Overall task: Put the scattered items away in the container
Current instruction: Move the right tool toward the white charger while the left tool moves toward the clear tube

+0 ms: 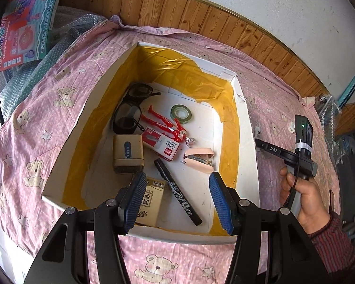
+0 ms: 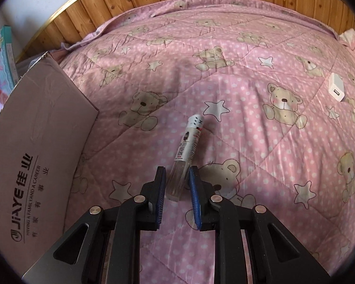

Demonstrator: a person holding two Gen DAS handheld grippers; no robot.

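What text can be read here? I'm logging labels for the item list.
"JiAYE" and "HAVING A FAMILY AND A CAREER": cardboard box.
"DAS": right gripper arm.
"700": black marker.
"Washing Machine": toy box.
Red staple box, brown packet, clear tube: print too small.

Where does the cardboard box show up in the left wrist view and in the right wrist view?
Left wrist: the box fills the centre, seen from above, open, with glasses, marker and other items inside.
Right wrist: its outer wall runs along the left edge, printed side showing.
Shared landmark: the pink bear quilt under it.
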